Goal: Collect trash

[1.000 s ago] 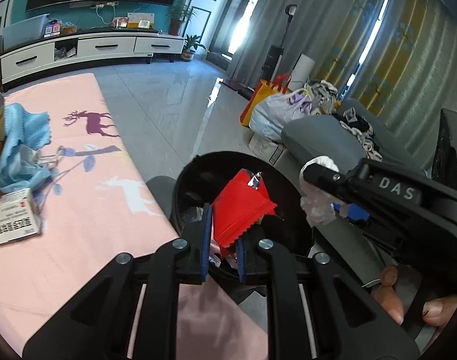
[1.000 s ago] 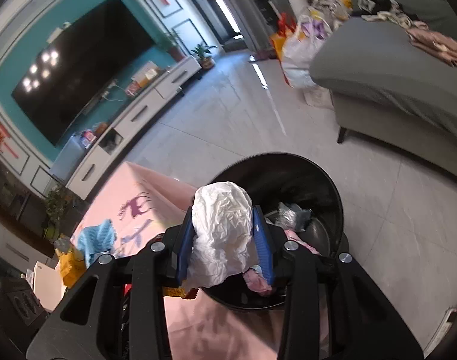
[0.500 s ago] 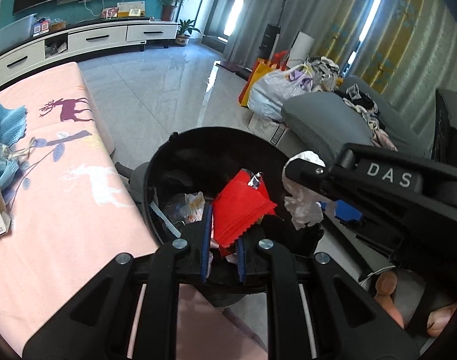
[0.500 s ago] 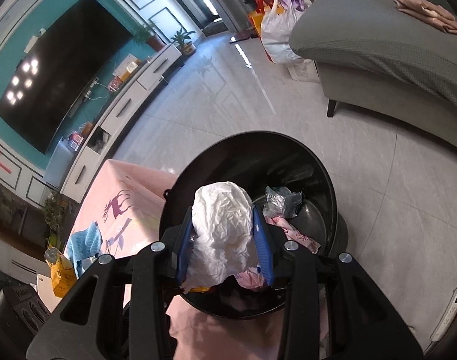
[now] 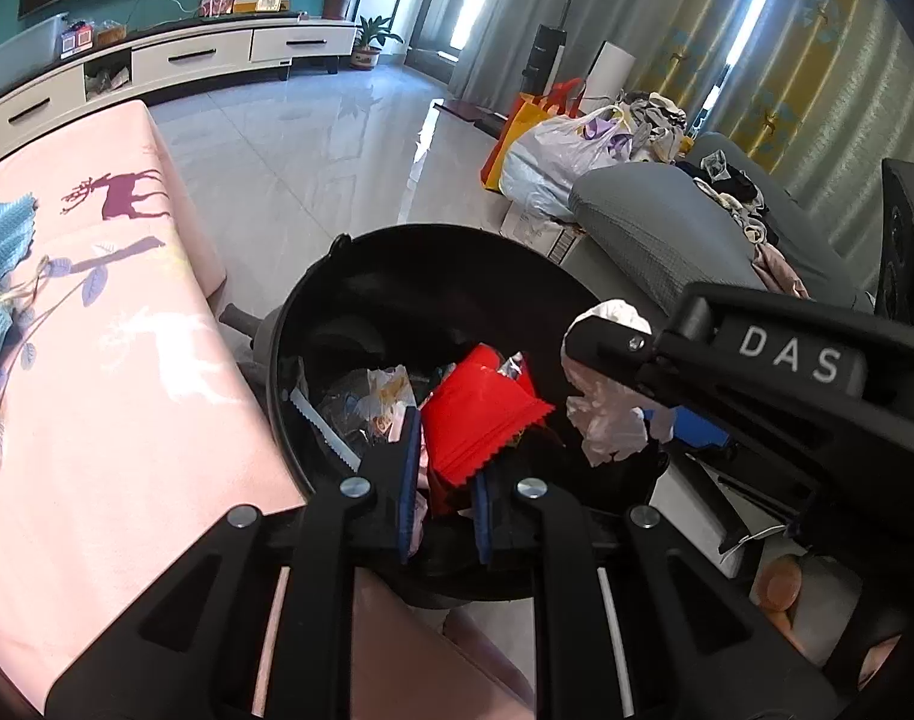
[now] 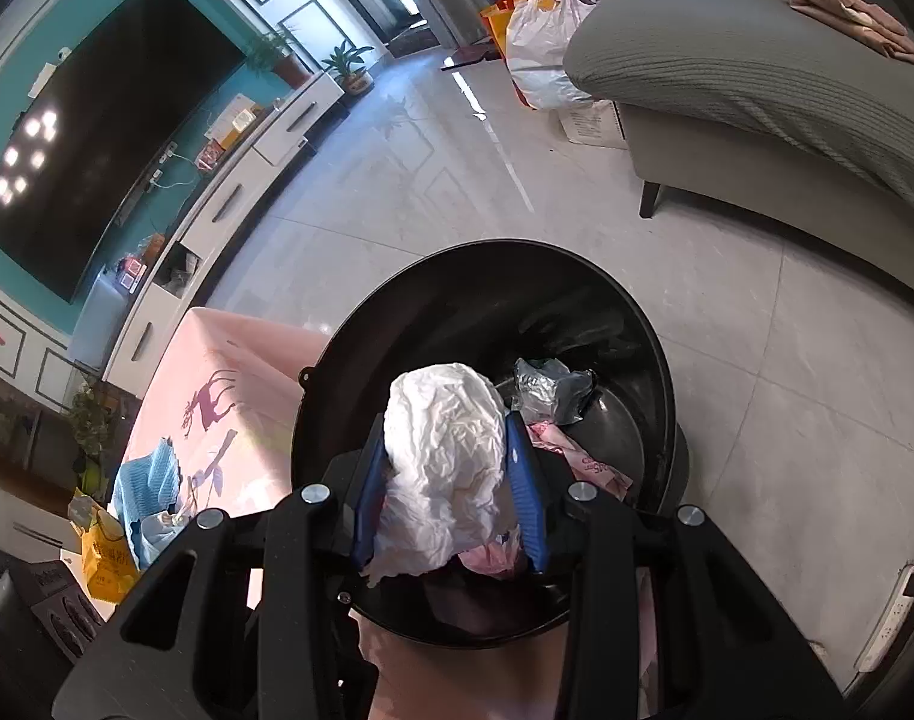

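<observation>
A round black trash bin (image 5: pixel 432 240) (image 6: pixel 661 360) stands on the floor at the end of the pink table. My left gripper (image 5: pixel 444 474) is shut on a red wrapper (image 5: pixel 475 414) held over the bin's mouth. My right gripper (image 6: pixel 450 480) is shut on a crumpled white paper wad (image 6: pixel 444 450), also over the bin; in the left wrist view that wad (image 5: pixel 607 396) hangs at the right under the other gripper's arm. Inside the bin lie several wrappers, among them a silver one (image 6: pixel 547 390) and a pink one (image 6: pixel 577 462).
The pink deer-print tablecloth (image 5: pixel 114 372) carries a blue cloth (image 5: pixel 0 234) (image 6: pixel 147 486) and a yellow packet (image 6: pixel 105 552). A grey sofa (image 6: pixel 757 78) stands to the right, plastic bags (image 5: pixel 553 150) beyond it. A white TV cabinet (image 5: pixel 186 60) lines the far wall. A hand (image 5: pixel 781 588) shows at lower right.
Both grippers sank and moved over the bin, which now fills more of both views. The red wrapper and the white wad stay gripped.
</observation>
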`<state>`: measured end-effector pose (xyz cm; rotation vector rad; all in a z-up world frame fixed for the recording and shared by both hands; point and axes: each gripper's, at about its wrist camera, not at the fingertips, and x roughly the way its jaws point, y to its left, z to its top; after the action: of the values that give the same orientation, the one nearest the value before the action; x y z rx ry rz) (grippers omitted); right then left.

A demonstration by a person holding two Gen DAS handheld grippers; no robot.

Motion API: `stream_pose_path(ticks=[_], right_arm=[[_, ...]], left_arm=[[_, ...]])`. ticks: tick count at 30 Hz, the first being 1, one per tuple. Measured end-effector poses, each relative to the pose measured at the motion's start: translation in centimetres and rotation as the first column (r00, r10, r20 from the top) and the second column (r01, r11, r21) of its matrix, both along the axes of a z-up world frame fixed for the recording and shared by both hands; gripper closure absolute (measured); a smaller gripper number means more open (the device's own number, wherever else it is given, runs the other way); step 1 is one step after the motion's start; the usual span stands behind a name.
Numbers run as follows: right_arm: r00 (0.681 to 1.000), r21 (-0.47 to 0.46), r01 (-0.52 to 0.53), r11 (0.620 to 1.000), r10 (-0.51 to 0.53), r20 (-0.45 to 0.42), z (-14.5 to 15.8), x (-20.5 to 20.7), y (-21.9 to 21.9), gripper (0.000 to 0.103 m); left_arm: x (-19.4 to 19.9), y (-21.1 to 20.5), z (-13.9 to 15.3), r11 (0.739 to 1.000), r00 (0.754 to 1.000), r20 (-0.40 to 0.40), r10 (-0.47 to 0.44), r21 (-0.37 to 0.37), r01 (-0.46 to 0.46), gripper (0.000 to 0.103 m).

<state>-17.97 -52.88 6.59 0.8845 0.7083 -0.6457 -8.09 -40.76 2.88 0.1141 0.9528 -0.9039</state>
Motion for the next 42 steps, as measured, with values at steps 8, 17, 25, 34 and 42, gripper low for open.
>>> stream_pose_path(ticks=[8, 17, 25, 34, 42], right_arm=[[1.000, -0.020, -0.008, 1.000, 0.007, -0.012, 0.4, 0.4, 0.5, 0.065], [1.000, -0.028, -0.012, 1.000, 0.012, -0.017, 0.4, 0.3, 0.5, 0.065], [0.999, -0.032, -0.014, 0.999, 0.013, -0.032, 0.4, 0.3, 0.6, 0.064], [1.000, -0.069, -0.010, 0.998, 0.010, -0.009, 1.7, 0.3, 1.4, 0.036], [0.996, -0.152, -0.033, 0.988, 0.044, 0.071, 4.9, 0.8, 4.2, 0.015]], left_arm=[[0.1, 0.4, 0.2, 1.000, 1.000, -0.002, 0.006, -0.004, -0.006, 0.088], [0.4, 0.8, 0.2, 1.000, 1.000, -0.015, 0.010, -0.010, -0.010, 0.088], [0.5, 1.2, 0.3, 0.999, 0.999, -0.024, 0.022, -0.028, -0.023, 0.074], [0.9, 4.0, 1.8, 0.991, 0.996, -0.038, 0.080, -0.103, -0.084, 0.029], [1.1, 10.4, 5.8, 0.977, 0.983, 0.067, 0.170, -0.144, -0.159, 0.009]])
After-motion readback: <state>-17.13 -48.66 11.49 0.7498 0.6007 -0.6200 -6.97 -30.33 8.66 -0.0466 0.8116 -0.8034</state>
